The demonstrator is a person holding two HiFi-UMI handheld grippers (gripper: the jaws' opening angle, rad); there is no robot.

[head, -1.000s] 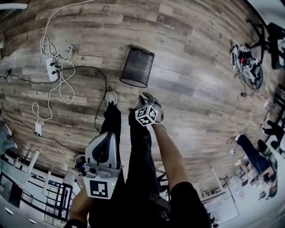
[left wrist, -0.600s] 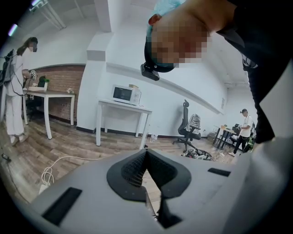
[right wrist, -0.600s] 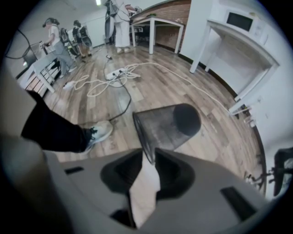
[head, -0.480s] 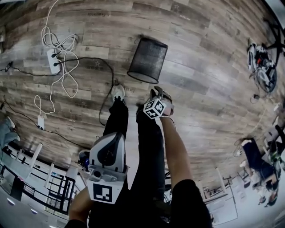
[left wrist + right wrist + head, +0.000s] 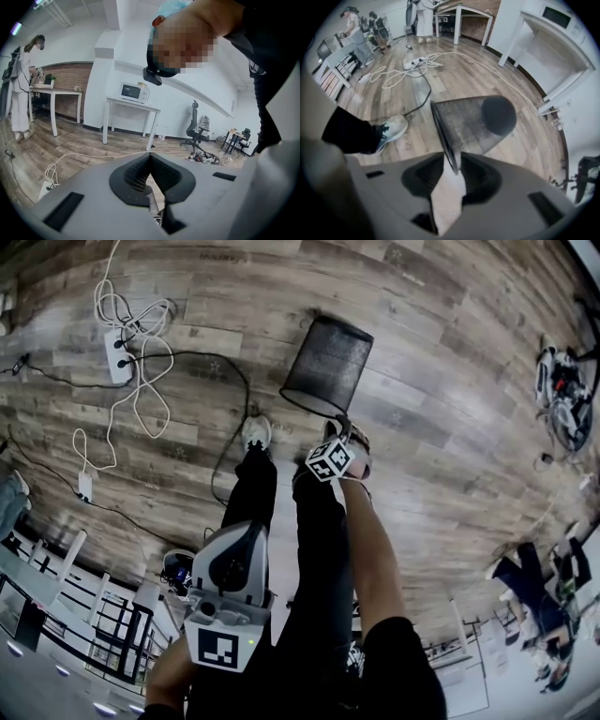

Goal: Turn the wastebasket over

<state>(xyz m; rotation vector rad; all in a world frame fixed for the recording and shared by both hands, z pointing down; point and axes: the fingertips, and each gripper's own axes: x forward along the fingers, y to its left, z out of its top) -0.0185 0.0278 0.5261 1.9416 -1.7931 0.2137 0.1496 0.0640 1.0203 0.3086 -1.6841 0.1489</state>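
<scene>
The black mesh wastebasket (image 5: pixel 328 364) lies on its side on the wood floor just ahead of my feet, with its wide open rim toward me and its closed base away. My right gripper (image 5: pixel 334 448) points straight down at the near rim. In the right gripper view the wastebasket (image 5: pixel 473 124) has its rim running into the gap of the right gripper (image 5: pixel 452 163), whose jaws are opening. My left gripper (image 5: pixel 234 538) hangs back by my left hip. In the left gripper view the left gripper (image 5: pixel 150 157) is shut on nothing.
A white power strip (image 5: pixel 117 352) with looped white and black cables lies on the floor to the left. My shoes (image 5: pixel 256 432) stand just short of the basket. Clutter (image 5: pixel 562 390) sits at the far right. A white table with a microwave (image 5: pixel 133 93) stands beyond.
My right gripper has come down onto the basket's near rim, and the basket looms larger. The left gripper has sunk a little by my hip.
</scene>
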